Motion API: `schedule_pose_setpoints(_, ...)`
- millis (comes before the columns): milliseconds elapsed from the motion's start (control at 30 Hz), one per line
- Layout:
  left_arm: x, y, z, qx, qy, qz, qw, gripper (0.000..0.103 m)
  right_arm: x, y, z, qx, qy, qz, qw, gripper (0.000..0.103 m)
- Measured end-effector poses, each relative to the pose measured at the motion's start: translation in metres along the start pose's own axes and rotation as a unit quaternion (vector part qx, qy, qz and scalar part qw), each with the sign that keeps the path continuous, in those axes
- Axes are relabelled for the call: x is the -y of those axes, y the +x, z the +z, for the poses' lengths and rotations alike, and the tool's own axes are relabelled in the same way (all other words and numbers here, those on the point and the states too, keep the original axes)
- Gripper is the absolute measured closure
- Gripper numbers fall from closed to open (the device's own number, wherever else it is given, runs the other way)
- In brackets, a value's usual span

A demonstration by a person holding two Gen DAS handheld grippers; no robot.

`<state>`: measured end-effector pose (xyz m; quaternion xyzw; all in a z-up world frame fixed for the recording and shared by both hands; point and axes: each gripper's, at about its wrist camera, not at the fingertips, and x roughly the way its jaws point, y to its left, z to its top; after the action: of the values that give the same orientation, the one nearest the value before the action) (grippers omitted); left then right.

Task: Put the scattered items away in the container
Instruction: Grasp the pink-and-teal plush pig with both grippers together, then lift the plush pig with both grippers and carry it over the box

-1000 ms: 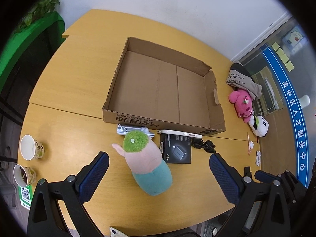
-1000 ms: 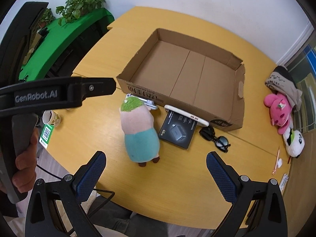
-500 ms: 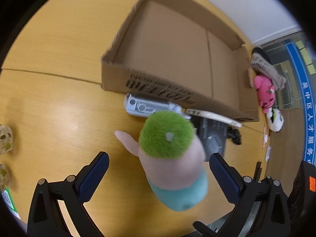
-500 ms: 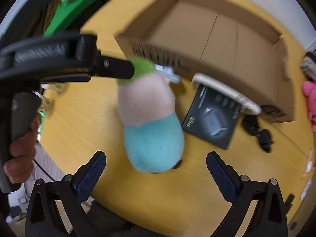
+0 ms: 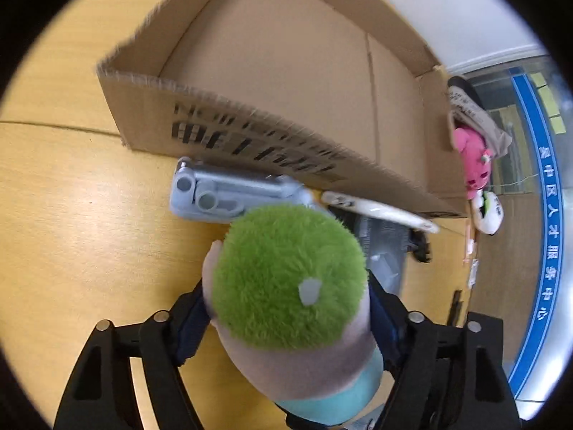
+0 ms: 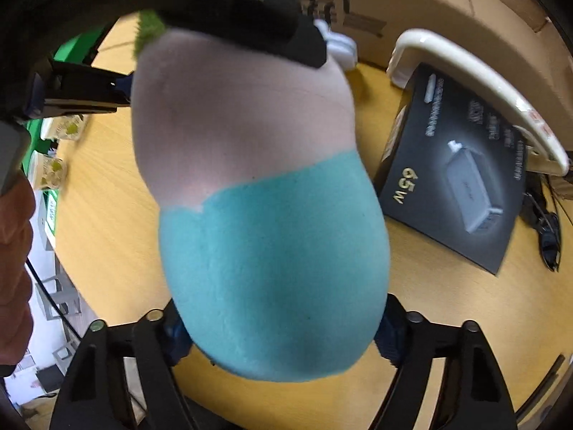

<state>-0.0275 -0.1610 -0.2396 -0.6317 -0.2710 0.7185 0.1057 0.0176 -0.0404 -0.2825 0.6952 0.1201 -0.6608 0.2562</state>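
A plush toy [image 5: 286, 279] with green hair, a pink body and a teal bottom [image 6: 272, 258] lies on the wooden table just in front of the open cardboard box [image 5: 250, 136]. My left gripper [image 5: 286, 297] straddles its head end; the jaws are closing and the blue pads touch both sides. The left fingers [image 6: 250, 10] also show in the right wrist view. My right gripper [image 6: 279, 315] straddles the teal end, its jaws closing too, pads against the fabric.
Along the box wall lie a grey-blue folded gadget [image 5: 222, 193], a white slim device [image 6: 483, 82], a black 65W charger box [image 6: 458, 179] and sunglasses [image 6: 548, 236]. A pink plush [image 5: 472, 157] and a panda plush [image 5: 489, 211] sit far right. Paper cups [image 6: 53, 168] stand left.
Both grippers came down from high above the table onto the plush toy, and their wide-open jaws narrowed until the pads reached its sides.
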Motion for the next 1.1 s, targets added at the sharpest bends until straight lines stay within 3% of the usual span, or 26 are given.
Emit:
schedule_pose_setpoints(267, 0.077, -0.122, 0.016, 0.093, 0.064, -0.007, 0.9936, 0.028, -0.024, -0.128, 0.002, 0.106, -0.016, -0.033, 0.994, 0.022)
schedule_pose_setpoints(433, 0.137, -0.208, 0.024, 0.169, 0.125, -0.009, 0.9777, 0.028, -0.033, -0.22, 0.017, 0.192, -0.022, -0.057, 0.98, 0.022)
schedule_pose_setpoints(600, 0.188, -0.274, 0.02, 0.231, 0.17, -0.018, 0.9579, 0.028, -0.043, -0.303, 0.01, 0.264, -0.025, -0.077, 0.961, 0.022)
schedule_pose_setpoints(800, 0.233, -0.325, 0.006, 0.289, 0.231, -0.023, 0.9289, 0.028, -0.07, -0.363, 0.004, 0.332, -0.031, -0.103, 0.937, 0.022)
schedule_pose_setpoints(1100, 0.277, -0.357, -0.004, 0.322, 0.267, -0.036, 0.9076, 0.028, -0.071, -0.426, -0.009, 0.394, -0.034, -0.125, 0.91, 0.022)
